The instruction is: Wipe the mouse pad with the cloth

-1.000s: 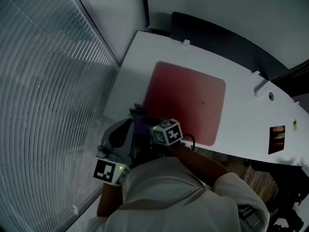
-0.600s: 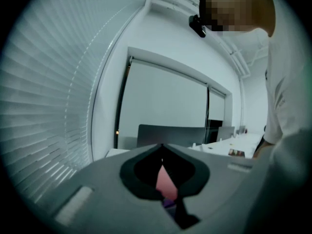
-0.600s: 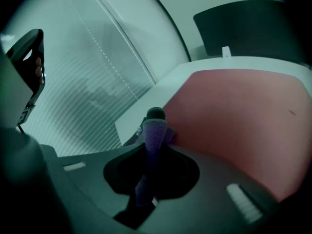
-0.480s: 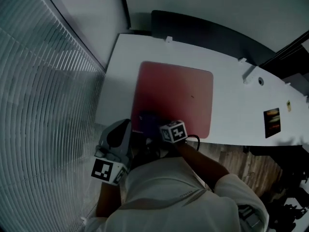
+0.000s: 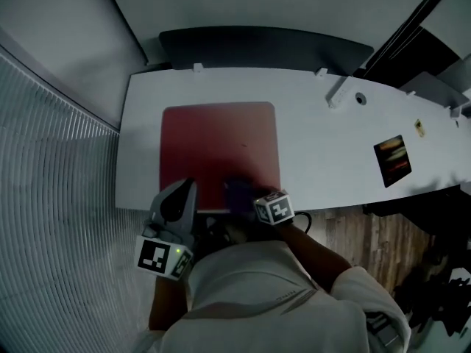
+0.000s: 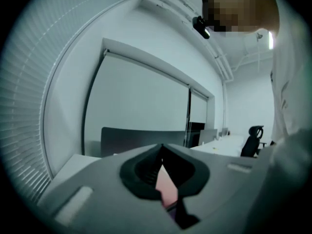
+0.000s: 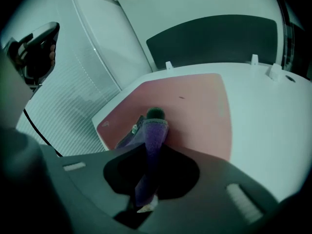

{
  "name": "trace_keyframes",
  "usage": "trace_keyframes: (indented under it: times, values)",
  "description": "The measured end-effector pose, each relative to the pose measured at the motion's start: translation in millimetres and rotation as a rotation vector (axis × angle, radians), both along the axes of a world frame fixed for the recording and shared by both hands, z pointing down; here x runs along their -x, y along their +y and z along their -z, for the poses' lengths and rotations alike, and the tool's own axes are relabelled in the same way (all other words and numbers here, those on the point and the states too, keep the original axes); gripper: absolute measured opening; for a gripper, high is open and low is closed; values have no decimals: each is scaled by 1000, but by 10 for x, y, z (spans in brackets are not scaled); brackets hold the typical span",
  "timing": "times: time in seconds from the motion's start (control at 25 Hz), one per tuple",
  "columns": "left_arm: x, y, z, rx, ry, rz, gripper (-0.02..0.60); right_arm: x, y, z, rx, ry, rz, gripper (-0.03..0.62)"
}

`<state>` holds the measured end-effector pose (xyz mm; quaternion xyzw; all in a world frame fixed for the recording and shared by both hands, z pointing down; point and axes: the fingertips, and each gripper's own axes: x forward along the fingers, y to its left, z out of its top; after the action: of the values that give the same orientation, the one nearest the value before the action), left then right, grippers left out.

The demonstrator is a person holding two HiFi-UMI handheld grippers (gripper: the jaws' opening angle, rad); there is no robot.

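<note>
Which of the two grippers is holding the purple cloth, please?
The right gripper: its jaws are shut on the purple cloth, which lies on the red mouse pad. The left gripper has its jaws together with nothing between them.

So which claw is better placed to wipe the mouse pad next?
Right. The right claw is shut on the purple cloth, which lies at the near edge of the red mouse pad; the left claw holds nothing.

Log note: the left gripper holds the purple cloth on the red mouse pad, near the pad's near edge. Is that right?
Wrong gripper. The right gripper holds the purple cloth on the red mouse pad, near the pad's near edge; the right gripper view shows the cloth clamped between its jaws.
</note>
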<state>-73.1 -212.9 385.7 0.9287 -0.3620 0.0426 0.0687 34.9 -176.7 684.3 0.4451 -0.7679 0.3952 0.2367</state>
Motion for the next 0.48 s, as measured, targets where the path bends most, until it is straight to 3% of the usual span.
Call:
trace_keyframes:
  times: [0.28,0.48]
  values:
    - [-792,220,8,-8,-3,-37,3,-1000,308,-56,11,26,-59,49]
    - [-1067,267,-7,-6,-2,-45,2,-1476,437,-8,12,28,-118,49]
